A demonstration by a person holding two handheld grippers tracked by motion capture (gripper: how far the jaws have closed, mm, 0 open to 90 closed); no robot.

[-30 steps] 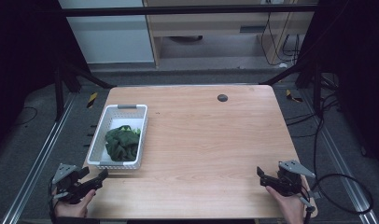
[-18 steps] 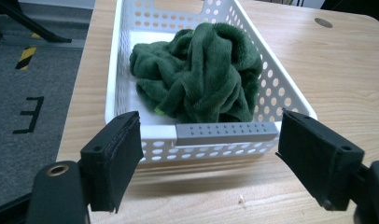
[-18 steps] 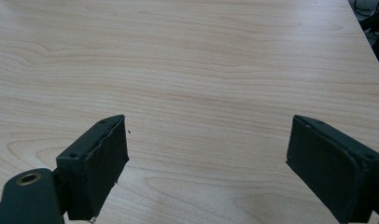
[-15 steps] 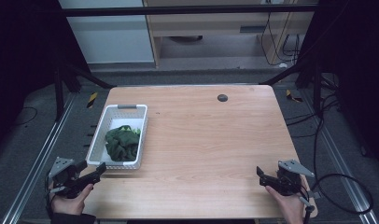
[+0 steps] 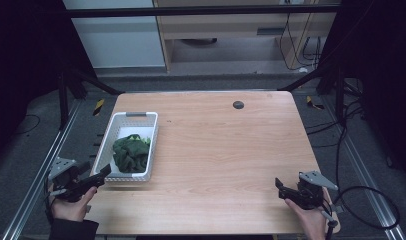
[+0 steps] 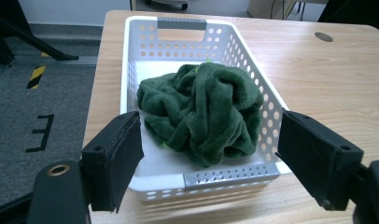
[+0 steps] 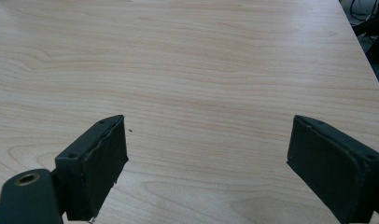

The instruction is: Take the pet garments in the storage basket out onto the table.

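Note:
A crumpled dark green cloth (image 5: 131, 152) (image 6: 204, 112) lies in a white perforated basket (image 5: 125, 121) (image 6: 131, 56) on the left half of the wooden table (image 5: 226, 150). My left gripper (image 5: 97, 176) (image 6: 208, 161) is held at the table's near left corner, just short of the basket's near wall, jaws open and empty. At the near right corner my right gripper (image 5: 281, 187) (image 7: 206, 163) hovers low over bare wood, open, with nothing between its jaws.
A small dark round hole (image 5: 238, 104) (image 6: 323, 36) sits near the table's far edge. Grey floor with yellow-black tape (image 5: 98, 106) lies left of the table. Cables (image 5: 361, 190) trail on the floor at the right.
My left gripper has drifted a little left and back toward the table's corner. The right gripper has stayed put.

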